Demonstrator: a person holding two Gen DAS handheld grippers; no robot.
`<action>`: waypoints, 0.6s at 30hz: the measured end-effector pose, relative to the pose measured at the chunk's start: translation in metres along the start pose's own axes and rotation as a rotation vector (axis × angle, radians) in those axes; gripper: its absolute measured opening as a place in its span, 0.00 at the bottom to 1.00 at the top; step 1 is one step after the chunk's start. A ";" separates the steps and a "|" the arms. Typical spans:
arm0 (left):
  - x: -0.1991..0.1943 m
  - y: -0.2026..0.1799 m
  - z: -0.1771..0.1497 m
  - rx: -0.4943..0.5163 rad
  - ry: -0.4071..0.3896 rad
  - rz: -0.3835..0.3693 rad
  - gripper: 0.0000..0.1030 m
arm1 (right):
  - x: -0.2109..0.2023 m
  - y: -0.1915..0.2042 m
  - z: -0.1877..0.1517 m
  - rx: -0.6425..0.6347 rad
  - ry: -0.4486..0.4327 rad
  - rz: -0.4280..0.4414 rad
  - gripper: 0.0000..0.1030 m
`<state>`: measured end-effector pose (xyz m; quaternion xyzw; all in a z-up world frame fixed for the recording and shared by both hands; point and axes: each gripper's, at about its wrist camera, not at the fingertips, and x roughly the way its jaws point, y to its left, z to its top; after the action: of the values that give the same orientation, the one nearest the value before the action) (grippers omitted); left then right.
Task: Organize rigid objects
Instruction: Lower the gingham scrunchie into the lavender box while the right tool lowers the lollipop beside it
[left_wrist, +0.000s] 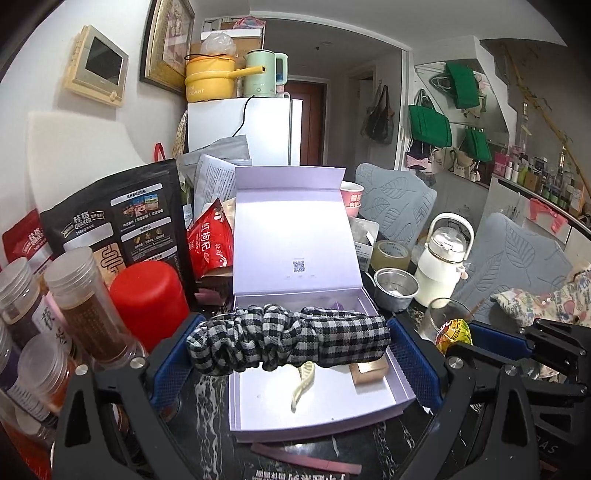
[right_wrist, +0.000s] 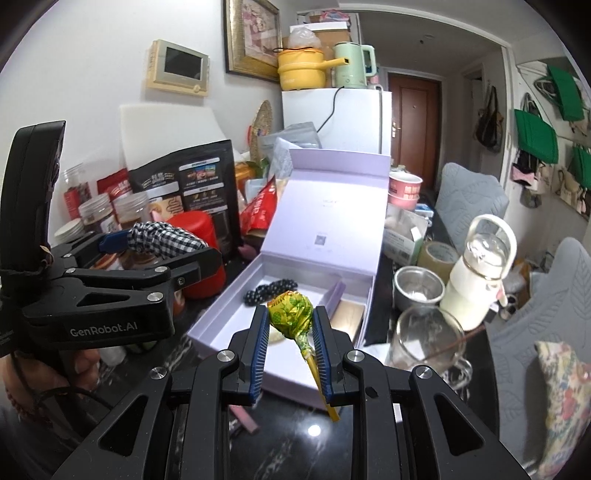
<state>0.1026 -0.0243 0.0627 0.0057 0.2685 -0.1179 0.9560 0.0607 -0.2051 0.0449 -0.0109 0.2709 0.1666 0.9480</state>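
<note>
You can read "QUAKER" on the black pouch (left_wrist: 114, 221) standing behind the red lid. The yellow pot (left_wrist: 208, 79) on the fridge shows "ooker" on its side. "GenRobot.AI" is printed on the body of your left tongs (right_wrist: 162, 240). The open lavender box's lid (left_wrist: 295, 251) carries a QR code, its small print too fine to make out.
</note>
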 end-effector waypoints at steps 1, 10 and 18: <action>0.006 0.003 0.002 -0.002 0.002 0.003 0.96 | 0.005 -0.001 0.003 0.003 0.000 -0.001 0.23; 0.048 0.017 0.016 0.009 0.038 0.043 0.96 | 0.046 -0.018 0.019 0.029 0.009 -0.021 0.23; 0.086 0.020 0.020 0.027 0.087 0.052 0.96 | 0.086 -0.032 0.031 0.044 0.035 -0.035 0.23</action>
<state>0.1888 -0.0251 0.0344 0.0306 0.3079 -0.0964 0.9460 0.1556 -0.2051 0.0249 0.0024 0.2908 0.1435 0.9460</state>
